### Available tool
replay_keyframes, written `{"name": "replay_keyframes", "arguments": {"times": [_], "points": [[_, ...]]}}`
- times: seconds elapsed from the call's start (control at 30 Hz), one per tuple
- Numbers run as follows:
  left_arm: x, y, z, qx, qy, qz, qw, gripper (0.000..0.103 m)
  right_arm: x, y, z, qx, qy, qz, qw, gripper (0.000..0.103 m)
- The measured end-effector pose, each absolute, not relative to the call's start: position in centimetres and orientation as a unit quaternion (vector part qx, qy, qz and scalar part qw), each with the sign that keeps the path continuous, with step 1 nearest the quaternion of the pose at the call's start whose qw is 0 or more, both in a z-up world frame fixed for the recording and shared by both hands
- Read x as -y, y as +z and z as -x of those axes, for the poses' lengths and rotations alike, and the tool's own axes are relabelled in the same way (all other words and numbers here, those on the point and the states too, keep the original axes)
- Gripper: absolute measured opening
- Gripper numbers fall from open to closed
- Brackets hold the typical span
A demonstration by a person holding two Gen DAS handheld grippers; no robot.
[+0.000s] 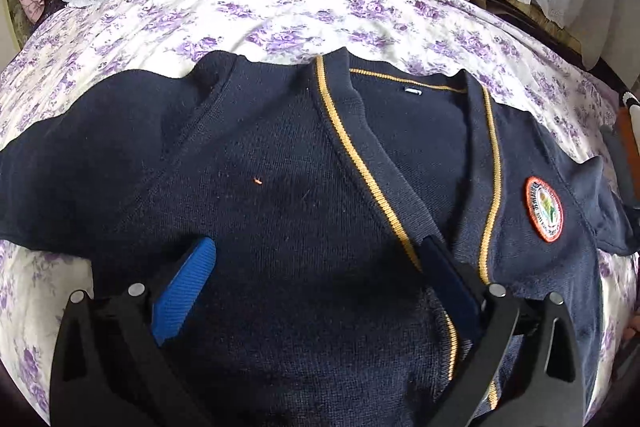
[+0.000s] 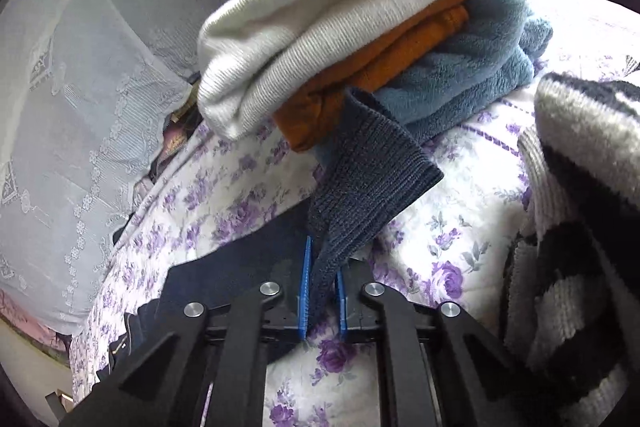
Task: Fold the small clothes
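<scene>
Two grippers on one navy cardigan (image 1: pixel 280 163), spread across floral bedsheet (image 1: pixel 280 11): right gripper (image 2: pixel 322 291) clenched on ribbed cuff (image 2: pixel 372 163), sleeve running forward; left gripper (image 1: pixel 316 267) released, straddling cardigan's chest.

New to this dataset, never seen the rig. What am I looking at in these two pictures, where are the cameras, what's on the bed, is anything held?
There is no robot. A person carries a hand-held gripper in each hand, and each has a fisheye camera looking forward along its two fingers.

The left camera looks down on a navy cardigan with yellow trim and a round badge, spread on a floral bedsheet. The left hand-held gripper is open, its blue-padded fingers wide apart over the cardigan.

The right camera shows the right hand-held gripper shut on a ribbed navy cuff. Behind it sits a stack of folded clothes: white, orange, then blue fleece. A striped black and white garment lies at the right.
</scene>
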State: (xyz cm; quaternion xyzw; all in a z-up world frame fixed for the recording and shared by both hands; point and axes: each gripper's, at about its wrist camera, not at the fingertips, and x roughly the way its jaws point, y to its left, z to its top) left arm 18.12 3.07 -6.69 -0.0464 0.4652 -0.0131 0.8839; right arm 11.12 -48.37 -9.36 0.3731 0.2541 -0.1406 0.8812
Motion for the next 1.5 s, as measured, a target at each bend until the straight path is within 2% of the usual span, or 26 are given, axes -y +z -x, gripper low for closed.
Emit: {"name": "replay_keyframes", "arguments": {"times": [0.03,0.07,0.2,0.23,0.33,0.43,0.5,0.53,0.8,1.0,1.2,1.5], "points": [[-2.9,-6.4,-18.1,-0.466,-0.012,0.045,0.884,0.098,48.5,-9.5,-11.2,-0.258,-0.145,-0.376,0.878,0.019],[-2.8,-6.0,-18.0,-0.466,-0.018,0.049,0.883,0.098,48.7,-9.7,-11.2,-0.258,-0.146,-0.382,0.876,0.032],[-0.4,-3.1,-17.8,-0.449,-0.065,0.059,0.889,0.098,48.9,-9.8,-11.1,-0.242,-0.158,-0.394,0.873,0.034],[0.8,-2.5,-18.1,-0.447,-0.071,0.047,0.891,0.098,48.9,-9.8,-11.1,-0.236,-0.161,-0.395,0.873,0.031],[5.0,-2.1,-19.8,-0.454,-0.088,0.015,0.886,0.098,49.0,-9.5,-10.5,-0.214,-0.156,-0.394,0.880,0.011],[9.1,-4.6,-22.5,-0.485,-0.082,-0.025,0.870,0.098,48.5,-8.8,-10.2,-0.203,-0.147,-0.376,0.892,0.009],[10.0,-6.7,-23.4,-0.503,-0.064,-0.033,0.861,0.099,48.2,-8.4,-10.0,-0.198,-0.139,-0.369,0.897,0.008],[9.6,-6.7,-23.1,-0.487,-0.065,-0.018,0.871,0.099,48.0,-8.1,-9.7,-0.194,-0.133,-0.368,0.900,0.008],[4.6,-4.5,-20.6,-0.465,-0.079,0.031,0.881,0.099,44.0,-4.3,-9.7,-0.182,-0.071,-0.323,0.926,0.008],[1.1,-5.0,-20.8,-0.467,-0.079,0.067,0.878,0.099,37.5,-0.9,-10.8,-0.202,-0.002,-0.257,0.945,0.008],[1.0,-5.4,-22.2,-0.470,-0.107,0.095,0.871,0.099,30.8,1.9,-12.1,-0.219,0.041,-0.197,0.955,0.008],[-1.1,-3.5,-24.0,-0.448,-0.136,0.149,0.871,0.099,20.7,3.1,-15.1,-0.246,0.104,-0.138,0.954,0.008]]}}
